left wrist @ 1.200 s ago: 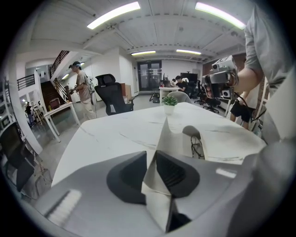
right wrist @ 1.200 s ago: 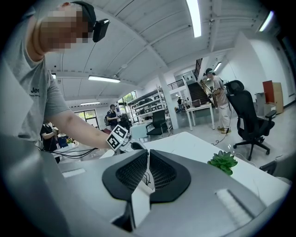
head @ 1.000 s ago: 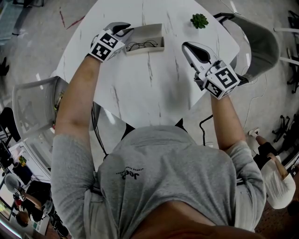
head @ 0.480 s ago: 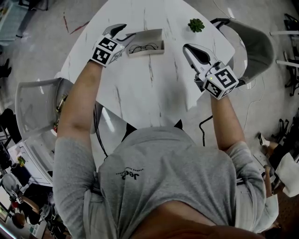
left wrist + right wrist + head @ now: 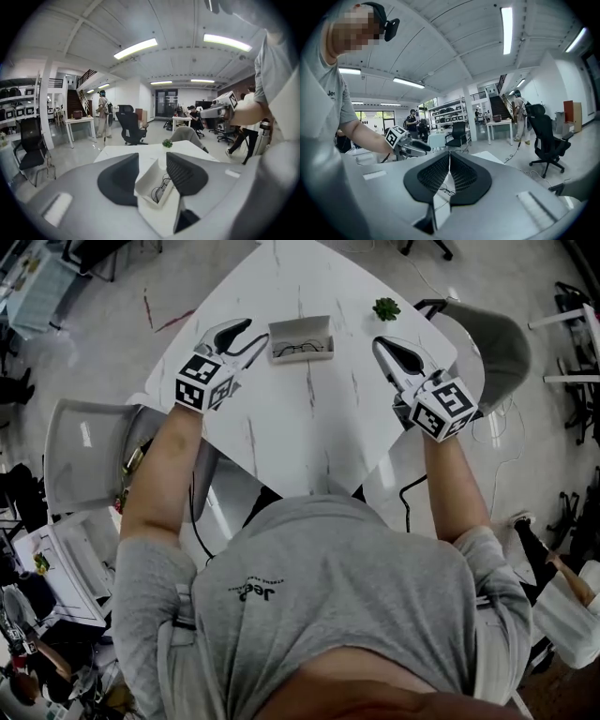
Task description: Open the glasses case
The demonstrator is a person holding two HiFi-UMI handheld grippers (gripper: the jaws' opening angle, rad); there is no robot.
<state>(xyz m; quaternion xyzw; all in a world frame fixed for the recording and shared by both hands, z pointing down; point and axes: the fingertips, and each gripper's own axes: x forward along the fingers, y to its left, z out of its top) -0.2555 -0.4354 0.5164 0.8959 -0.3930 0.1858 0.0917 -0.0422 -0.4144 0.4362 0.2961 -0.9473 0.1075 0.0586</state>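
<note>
Far side of the white, grey-veined marble-look desk (image 5: 309,418): white boxy hard-shell glasses case (image 5: 300,331) sits lid-up, thin dark wire-frame glasses (image 5: 302,349) inside, so it looks done. Jaws of left hand-held gripper (image 5: 255,332) just opened, then eased in slightly; apart, nothing pinched, case just beside. Jaws of right hand-held gripper (image 5: 379,341) closed, empty. Back off clear; don't clip the light lid.

**Left tongs off the case, both lifted**

My left gripper (image 5: 246,339) was at the left end of the glasses case (image 5: 301,338). Now it's off it, apart to the left and higher. Its jaws have just been opening and grip nothing. My right gripper (image 5: 386,345) rose a bit too.
</note>
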